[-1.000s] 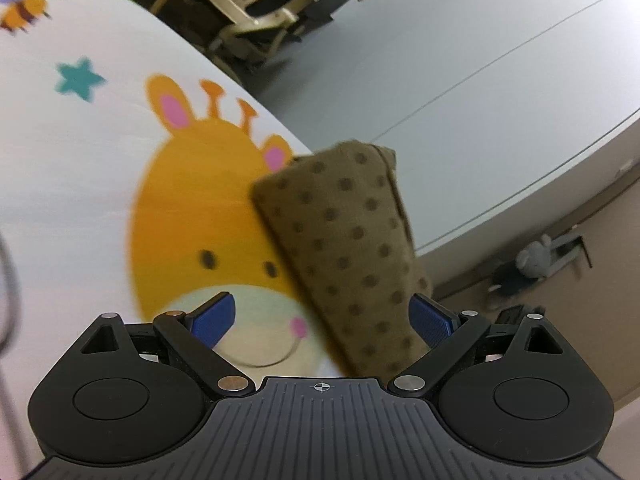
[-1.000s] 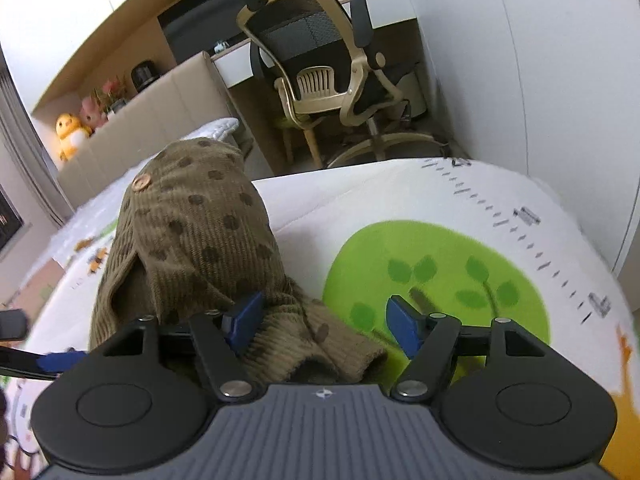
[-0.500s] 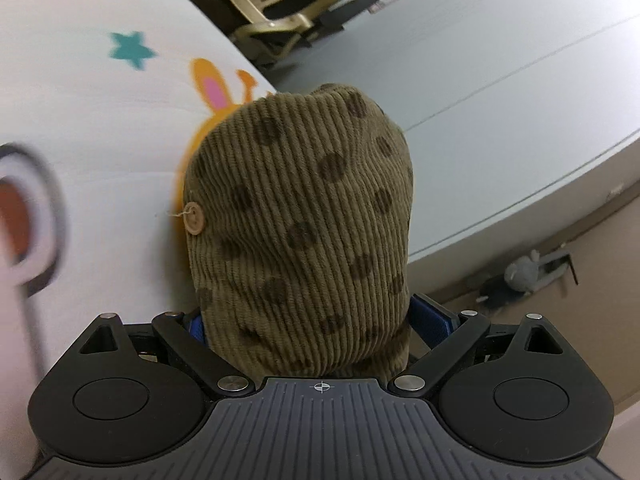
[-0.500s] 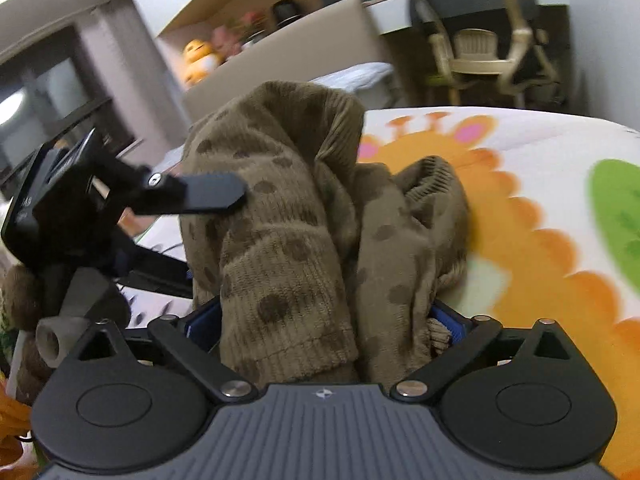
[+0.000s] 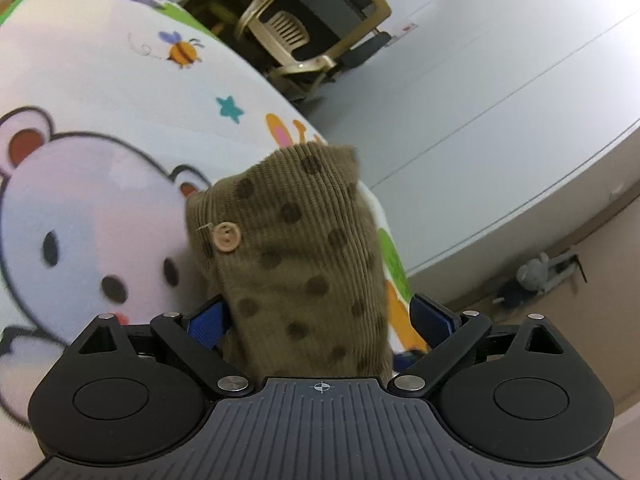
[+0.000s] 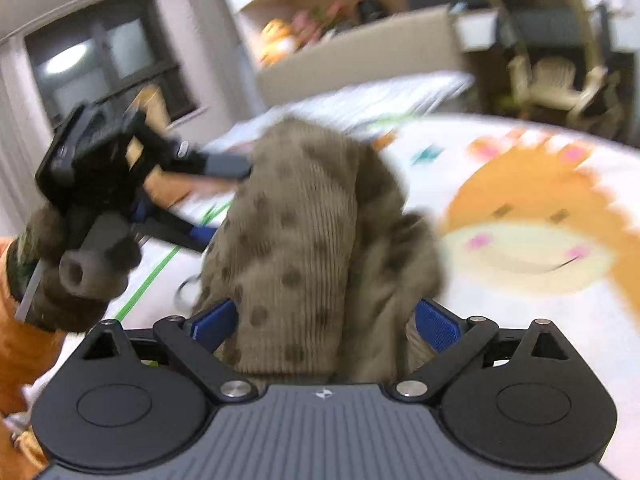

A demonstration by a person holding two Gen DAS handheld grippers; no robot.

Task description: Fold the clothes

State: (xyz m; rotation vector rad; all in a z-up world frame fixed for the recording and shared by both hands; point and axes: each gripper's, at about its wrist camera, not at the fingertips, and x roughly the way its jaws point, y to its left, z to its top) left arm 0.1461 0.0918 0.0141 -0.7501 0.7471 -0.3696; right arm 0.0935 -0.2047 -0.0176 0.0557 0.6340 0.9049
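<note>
A strip of olive corduroy garment (image 5: 304, 264), dotted dark brown, rises from between the blue-padded fingers (image 5: 208, 322) of the left gripper (image 5: 320, 320) — jaws wide, cloth against the left pad only. A tan button (image 5: 226, 237) sits at 9 o'clock on the fabric. Behind — a cartoon play mat (image 5: 100, 80), its white bear (image 5: 72, 216) at 9 o'clock, a beige chair (image 5: 296, 40) at 12.

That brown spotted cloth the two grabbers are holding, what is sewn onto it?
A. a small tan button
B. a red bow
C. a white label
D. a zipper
A. In the left wrist view, a small tan button sits on the brown spotted cloth, near its left edge; no zipper, bow or label shows.
</note>
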